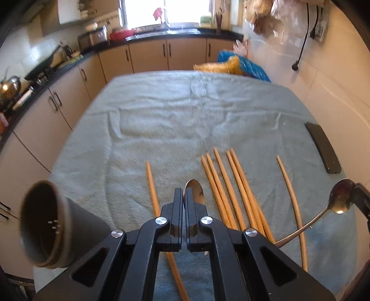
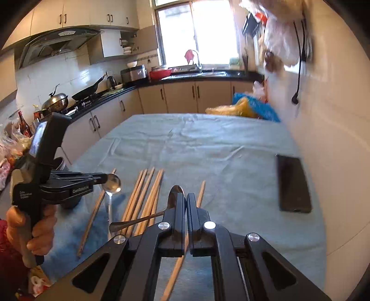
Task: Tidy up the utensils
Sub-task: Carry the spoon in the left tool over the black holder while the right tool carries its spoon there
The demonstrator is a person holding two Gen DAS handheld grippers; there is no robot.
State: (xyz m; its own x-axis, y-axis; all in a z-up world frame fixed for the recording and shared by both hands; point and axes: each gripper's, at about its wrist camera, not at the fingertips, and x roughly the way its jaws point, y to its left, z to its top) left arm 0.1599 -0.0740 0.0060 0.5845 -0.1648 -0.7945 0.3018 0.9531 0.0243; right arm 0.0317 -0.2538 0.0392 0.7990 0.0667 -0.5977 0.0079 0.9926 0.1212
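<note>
Nearest the lens in the left wrist view, the left gripper (image 1: 184, 192) was clenched on a metal spoon (image 1: 195, 191), the bowl of which projected beyond and to the right of the fingertips. In the right wrist view this same gripper (image 2: 101, 179) appeared at left, held by a hand (image 2: 38, 228) beside a red sleeve (image 2: 7, 250), with the spoon bowl (image 2: 112, 183) at its tips and the handle hanging down. The right gripper (image 2: 186, 200) was likewise clamped on a second spoon (image 2: 177, 193): bowl raised between the fingers, handle extending left and slightly downward above the cloth. From the left wrist view, that second spoon (image 1: 341, 199) showed at the right edge, its handle sweeping down to the left. Both spoons were held clear of the blue-grey cloth (image 1: 175, 120) covering the table. On the cloth lay wooden chopsticks (image 1: 231, 187): five in a close group at centre, one single stick (image 1: 151, 185) apart to the left, one single stick (image 1: 289, 192) apart to the right. A dark cylindrical holder (image 1: 44, 224) sat near the table's left edge, its open mouth facing the camera; whether it was tipped or upright could not be determined. A black phone (image 1: 323, 148) lay flat near the right edge, well apart from the chopsticks. Kitchen cabinets (image 1: 148, 55) and a window (image 1: 166, 11) formed the background
</note>
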